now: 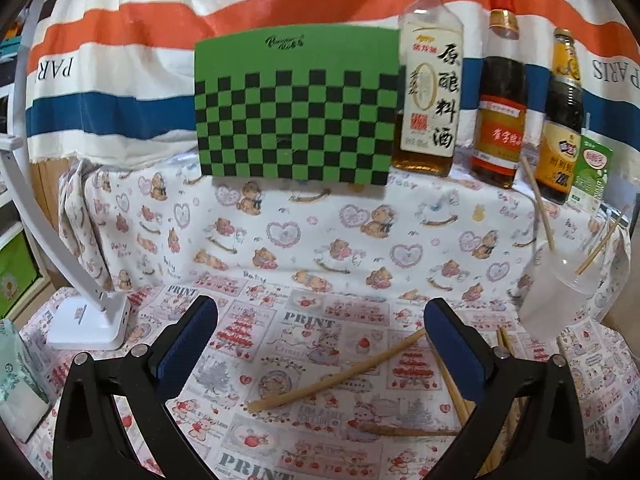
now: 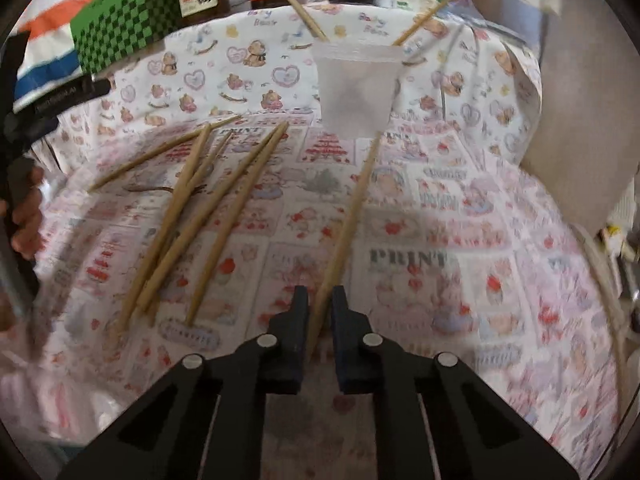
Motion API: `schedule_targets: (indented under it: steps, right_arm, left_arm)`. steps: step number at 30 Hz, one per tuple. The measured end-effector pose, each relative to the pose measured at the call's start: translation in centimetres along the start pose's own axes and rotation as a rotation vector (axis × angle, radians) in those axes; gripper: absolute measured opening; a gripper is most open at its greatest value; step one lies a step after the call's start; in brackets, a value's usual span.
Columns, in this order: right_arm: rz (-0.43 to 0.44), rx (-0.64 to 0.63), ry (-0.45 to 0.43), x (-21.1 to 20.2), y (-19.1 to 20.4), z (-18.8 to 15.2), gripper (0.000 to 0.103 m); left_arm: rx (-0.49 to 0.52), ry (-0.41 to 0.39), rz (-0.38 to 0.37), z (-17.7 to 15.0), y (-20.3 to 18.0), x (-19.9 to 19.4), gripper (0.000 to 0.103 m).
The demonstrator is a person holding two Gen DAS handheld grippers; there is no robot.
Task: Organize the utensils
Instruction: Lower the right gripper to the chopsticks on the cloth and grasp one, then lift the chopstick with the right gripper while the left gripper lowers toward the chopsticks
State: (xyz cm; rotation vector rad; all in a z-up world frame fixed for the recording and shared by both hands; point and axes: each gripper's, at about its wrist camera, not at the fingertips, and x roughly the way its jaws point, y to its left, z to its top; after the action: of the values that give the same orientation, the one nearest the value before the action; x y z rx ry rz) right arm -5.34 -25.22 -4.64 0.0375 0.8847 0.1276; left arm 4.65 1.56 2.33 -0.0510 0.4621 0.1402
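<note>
In the right wrist view my right gripper (image 2: 320, 292) is shut on the lower end of a wooden chopstick (image 2: 352, 208), which runs up toward a translucent plastic cup (image 2: 356, 84). Two chopsticks (image 2: 300, 4) stand tilted in that cup. Several loose chopsticks (image 2: 200, 216) lie crossed on the printed cloth to the left. In the left wrist view my left gripper (image 1: 320, 306) is open wide with nothing between its fingers. It hovers over a chopstick (image 1: 336, 376) lying on the cloth. The cup (image 1: 560, 280) stands to its right.
A green checkered box (image 1: 296, 112) and three sauce bottles (image 1: 432, 92) line the back, with a green carton (image 1: 592, 172) at the far right. A white lamp base (image 1: 92, 320) and a tissue pack (image 1: 16, 380) sit at the left. A hand (image 2: 24, 216) shows at the left edge.
</note>
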Motion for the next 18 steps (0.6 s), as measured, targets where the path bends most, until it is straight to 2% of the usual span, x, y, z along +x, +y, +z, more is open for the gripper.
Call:
schedule_targets:
  steps: [4,6,8,12,18]
  right_arm:
    - [0.001,-0.013,-0.105,-3.2,0.2,-0.5,0.007]
    - [0.015,-0.019,-0.164,-4.6,0.3,-0.3,0.007]
    - [0.020,-0.026,-0.222,-5.7,0.3,0.4,0.007]
    - [0.013,-0.032,-0.361,-8.0,0.2,2.9,0.007]
    - [0.065,-0.044,-0.684,-12.0,0.4,7.1,0.006]
  left_arm:
    - [0.051,-0.048,-0.005,-0.5,-0.9,0.2,0.102]
    - [0.067,-0.043,-0.001,-0.6,-1.1,0.5,0.102]
    - [0.060,-0.040,-0.011,-0.6,-1.0,0.4,0.102]
    - [0.014,-0.083,-0.060,0.2,-0.6,-1.5,0.102]
    - [-0.057,-0.118,-0.151,1.0,0.1,-3.8,0.102]
